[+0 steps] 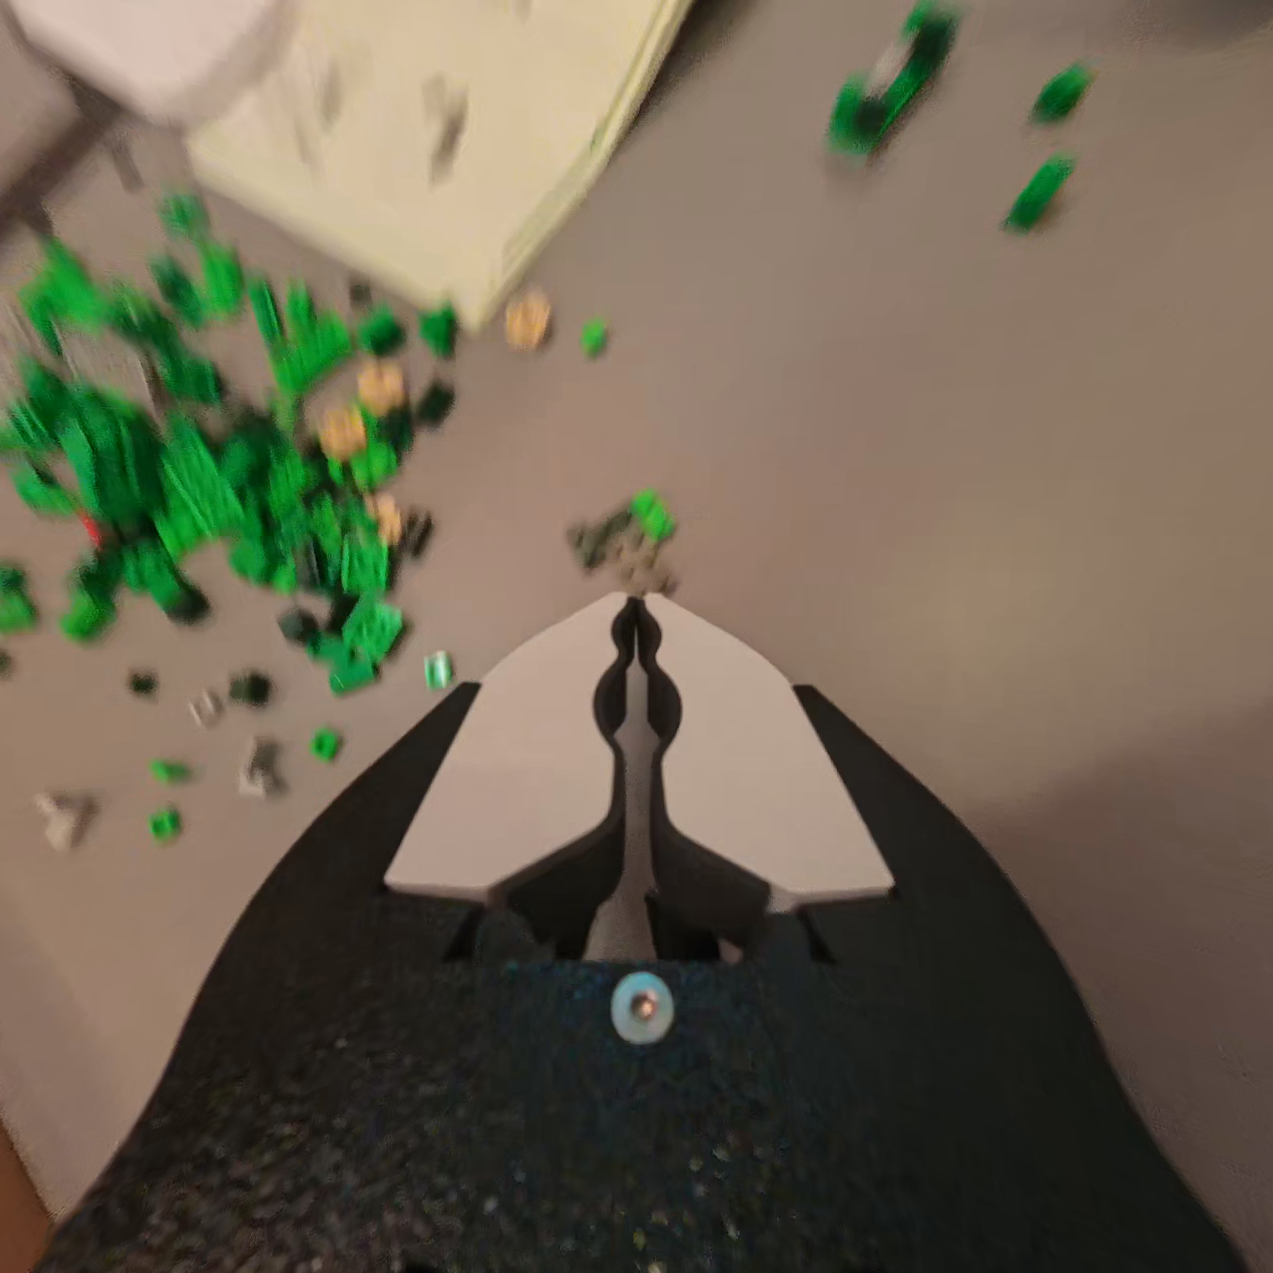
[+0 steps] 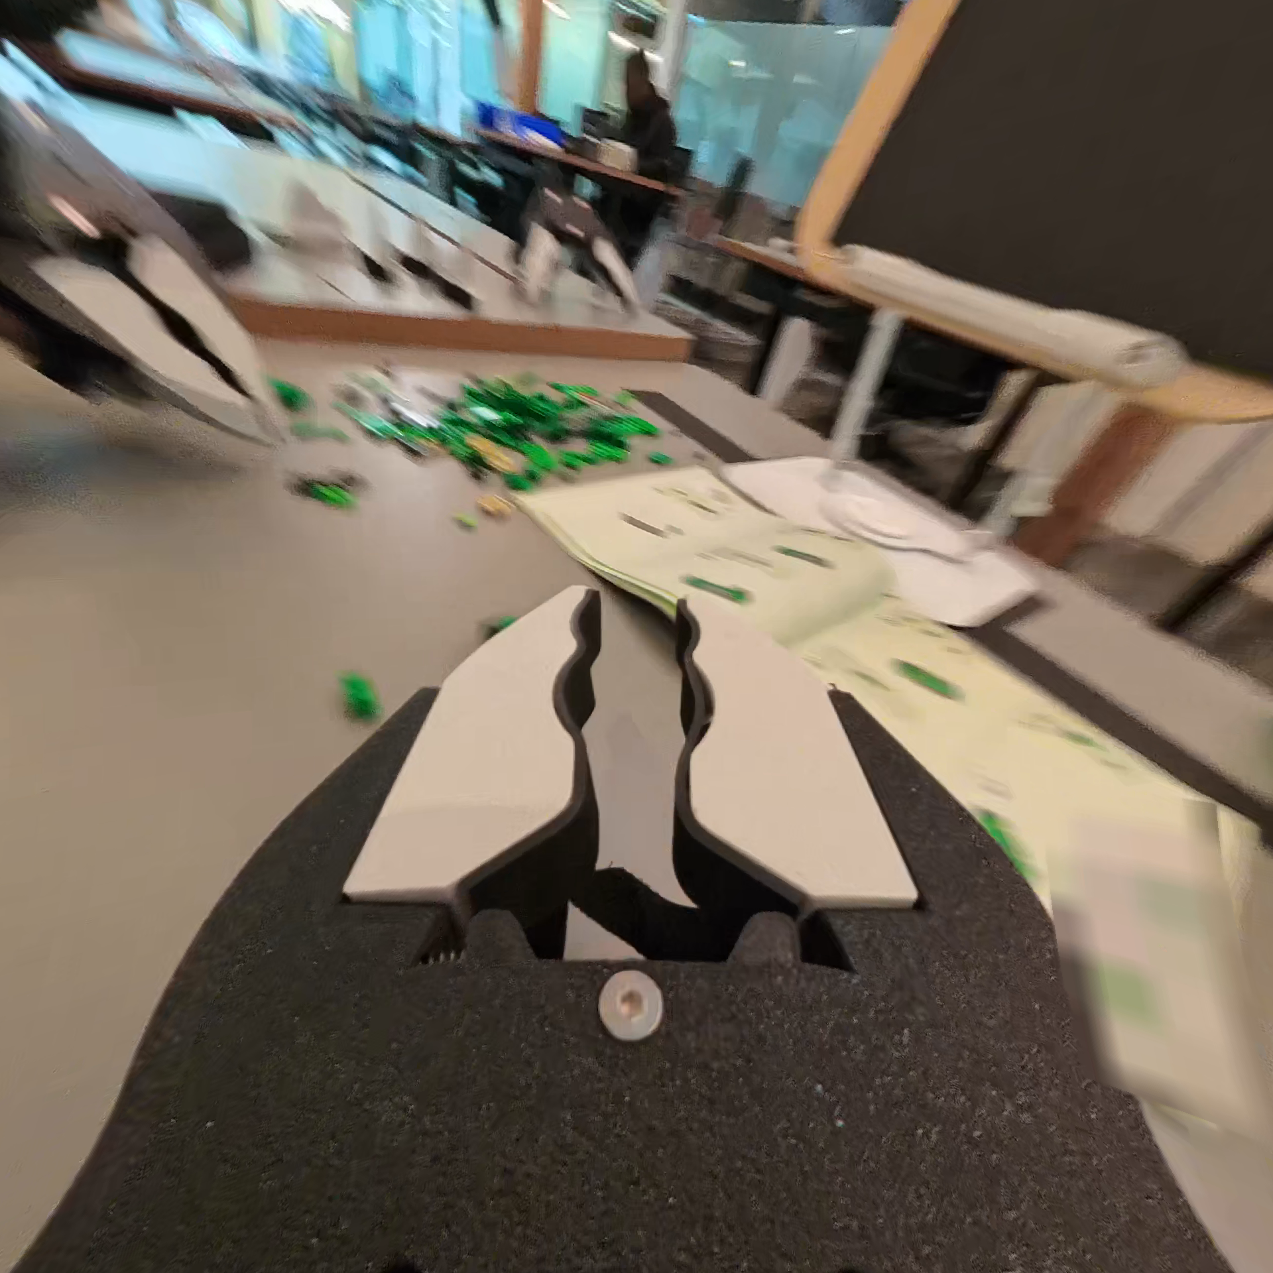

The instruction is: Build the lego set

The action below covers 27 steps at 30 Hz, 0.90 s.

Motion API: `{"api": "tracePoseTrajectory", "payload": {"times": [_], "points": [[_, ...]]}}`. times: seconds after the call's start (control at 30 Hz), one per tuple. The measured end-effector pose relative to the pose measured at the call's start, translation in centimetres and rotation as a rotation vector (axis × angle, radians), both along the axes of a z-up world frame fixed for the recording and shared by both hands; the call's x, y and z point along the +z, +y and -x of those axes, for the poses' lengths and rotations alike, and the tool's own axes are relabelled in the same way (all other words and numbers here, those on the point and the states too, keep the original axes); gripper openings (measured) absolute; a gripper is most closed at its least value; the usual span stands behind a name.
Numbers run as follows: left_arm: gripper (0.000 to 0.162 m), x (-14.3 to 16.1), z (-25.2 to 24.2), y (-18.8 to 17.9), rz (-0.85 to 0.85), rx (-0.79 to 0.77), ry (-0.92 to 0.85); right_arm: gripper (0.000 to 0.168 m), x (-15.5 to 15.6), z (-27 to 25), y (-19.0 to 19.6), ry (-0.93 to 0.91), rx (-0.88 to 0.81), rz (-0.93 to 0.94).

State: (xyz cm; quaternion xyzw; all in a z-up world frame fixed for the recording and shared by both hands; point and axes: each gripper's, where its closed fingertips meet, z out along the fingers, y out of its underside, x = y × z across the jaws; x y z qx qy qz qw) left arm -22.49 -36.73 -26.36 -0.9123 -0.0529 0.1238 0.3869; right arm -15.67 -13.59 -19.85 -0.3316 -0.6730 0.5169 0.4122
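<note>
Both views are motion-blurred. A pile of green lego pieces [image 1: 193,468] with a few tan ones lies on the grey table [image 1: 895,482]; it also shows in the right wrist view [image 2: 523,427]. A small dark-green cluster [image 1: 623,537] lies just beyond my left gripper [image 1: 634,603], whose jaws are together with nothing seen between them. In the right wrist view that cluster [image 2: 324,490] rests on the table below the left gripper [image 2: 262,423]. My right gripper [image 2: 635,606] is open and empty, over the near edge of the open instruction booklet [image 2: 758,551].
The booklet [image 1: 427,138] lies at the table's far side. Loose green pieces lie apart [image 1: 888,83], [image 1: 1040,189], [image 2: 359,694]. A white stand base [image 2: 888,510] sits past the booklet. A dark chair back [image 2: 1102,138] and a distant person [image 2: 647,117] are behind. Spacing between my two grippers at the tips: around 25 cm.
</note>
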Motion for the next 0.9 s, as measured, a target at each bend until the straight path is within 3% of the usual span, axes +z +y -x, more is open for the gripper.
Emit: {"api": "tracePoseTrajectory", "payload": {"times": [0.1, 0.2, 0.23, 0.3, 0.47, 0.6, 0.77, 0.9], "points": [[0.0, 2.2, -1.1, 2.2, -0.054, -0.079, 0.24, 0.023, 2.2, -0.3, -6.0, -0.132, 0.237, 0.302], [0.001, 1.8, 0.3, 0.6, 0.056, -0.004, 0.369, 0.031, 1.1, -0.5, -9.3, -0.193, 0.295, 0.194], [0.011, 1.7, 0.3, -0.3, 0.053, 0.007, 0.352, 0.03, 0.5, -0.5, -9.5, -0.175, 0.277, 0.107], [0.015, 1.6, 0.3, -2.0, 0.005, 0.05, 0.269, 0.025, -0.6, -0.5, -9.6, -0.141, 0.248, -0.018], [0.029, 1.3, -0.3, -4.9, -0.114, 0.15, 0.025, 0.021, -1.9, 0.0, -9.2, -0.07, 0.172, -0.164], [0.036, -0.3, 0.2, -6.4, -0.052, 0.251, -0.045, 0.015, -1.8, 0.3, -8.7, 0.026, 0.106, -0.207], [0.038, -1.8, 0.4, -6.6, 0.074, 0.233, -0.105, 0.014, -1.8, 0.2, -8.8, 0.047, 0.102, -0.236], [0.038, -0.8, 2.5, -8.1, 0.077, 0.315, -0.093, 0.013, -1.8, 0.3, -8.5, 0.051, 0.092, -0.244]]}}
